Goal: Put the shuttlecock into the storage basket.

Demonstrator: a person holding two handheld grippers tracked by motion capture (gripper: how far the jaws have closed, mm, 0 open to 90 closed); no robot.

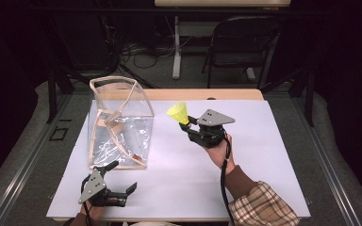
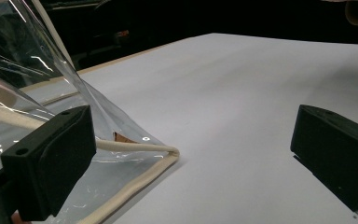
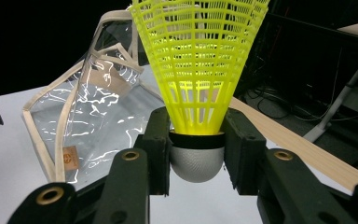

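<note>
— What stood behind the white-topped table [image 1: 264, 141]?

— A dark folding chair [image 1: 242, 47] and the pale leg of another table [image 1: 176, 47], with black cables [image 1: 136, 54] tangled on the grey floor [image 1: 193, 75].

— And the light?

— The tabletop was brightly lit; the room around it lay nearly black. Grey padding [image 1: 16, 155] flanked both sides.

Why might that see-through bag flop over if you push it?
The clear plastic bag looks thin and wrinkly, with only soft cloth trim on its edges, so it probably bends easily. It stands empty and upright, so it likely weighs little and a push would slide or tip it.
</note>
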